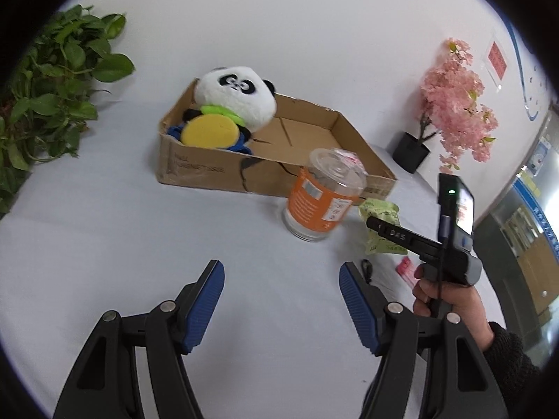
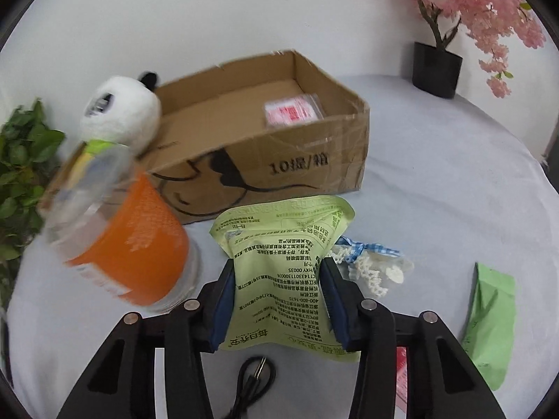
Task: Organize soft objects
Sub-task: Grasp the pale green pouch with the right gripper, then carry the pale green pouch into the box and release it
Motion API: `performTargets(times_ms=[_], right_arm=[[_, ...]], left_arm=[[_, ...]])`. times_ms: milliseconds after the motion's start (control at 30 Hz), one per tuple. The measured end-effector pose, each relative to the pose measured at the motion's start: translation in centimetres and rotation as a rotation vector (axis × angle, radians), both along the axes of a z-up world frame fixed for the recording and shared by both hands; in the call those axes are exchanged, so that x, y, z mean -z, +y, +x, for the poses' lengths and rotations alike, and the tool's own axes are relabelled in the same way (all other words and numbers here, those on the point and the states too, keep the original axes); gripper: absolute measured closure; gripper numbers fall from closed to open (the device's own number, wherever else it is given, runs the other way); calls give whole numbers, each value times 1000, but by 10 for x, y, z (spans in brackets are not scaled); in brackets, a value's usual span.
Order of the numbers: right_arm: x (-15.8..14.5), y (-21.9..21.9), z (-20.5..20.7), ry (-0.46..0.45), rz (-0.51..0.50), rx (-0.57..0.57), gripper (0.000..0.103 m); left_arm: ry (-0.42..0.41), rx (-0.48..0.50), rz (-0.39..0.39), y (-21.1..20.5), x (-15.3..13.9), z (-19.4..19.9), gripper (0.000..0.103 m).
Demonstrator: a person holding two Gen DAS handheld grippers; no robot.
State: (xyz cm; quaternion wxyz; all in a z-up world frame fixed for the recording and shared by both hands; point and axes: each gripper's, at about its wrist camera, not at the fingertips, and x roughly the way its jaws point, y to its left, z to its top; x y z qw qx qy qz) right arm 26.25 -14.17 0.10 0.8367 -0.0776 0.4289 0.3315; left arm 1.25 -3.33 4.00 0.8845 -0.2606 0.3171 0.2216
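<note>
Right fingers (image 2: 276,300) clenched on the light green pouch (image 2: 279,272), pinched at its waist, lying on the table (image 2: 436,181) just in front of the cardboard box (image 2: 265,153). Left fingers (image 1: 281,300) released, nothing between them. Advice: lift straight up first, clear the tilted orange-labelled jar (image 2: 129,241) beside it, then carry over the box's near wall. Panda plush (image 1: 236,99) already sits inside.
</note>
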Motion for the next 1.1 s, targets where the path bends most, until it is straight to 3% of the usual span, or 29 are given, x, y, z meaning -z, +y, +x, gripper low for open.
performTargets(times_ms=[67,133,300,333,367,433,567,733,800,867,1100], right_arm=[[-17,-23,-15,32,63,-66,58],[-28,-43,-33,86,100,-149,58],[-24,-86,-91,145,46,-278,54],[-16,-93,-97,176,32,-269,50],[-8,-100,-102,194,24,-261,39],[2,-115,-112,197,7,-233,28],[4,-134,-133,125,9,-262,28],[4,-136,-140,116,25,-314,28],[5,-135,-135,127,22,-319,33],[8,-130,-129,137,14,-312,49],[14,-139,-114,143,2,-249,73]], left_arm=[[-6,43,-39,-4,4,7,35],[-33,110,-126,-8,11,15,35],[-38,257,-325,-29,44,47,35],[-28,273,-354,-33,52,52,35],[-10,292,-393,-39,62,59,35],[13,320,-437,-49,76,67,35],[60,374,-491,-68,94,84,37],[84,389,-525,-78,105,102,41],[83,407,-523,-80,106,111,49],[103,427,-498,-84,106,118,69],[128,492,-371,-104,94,144,76]])
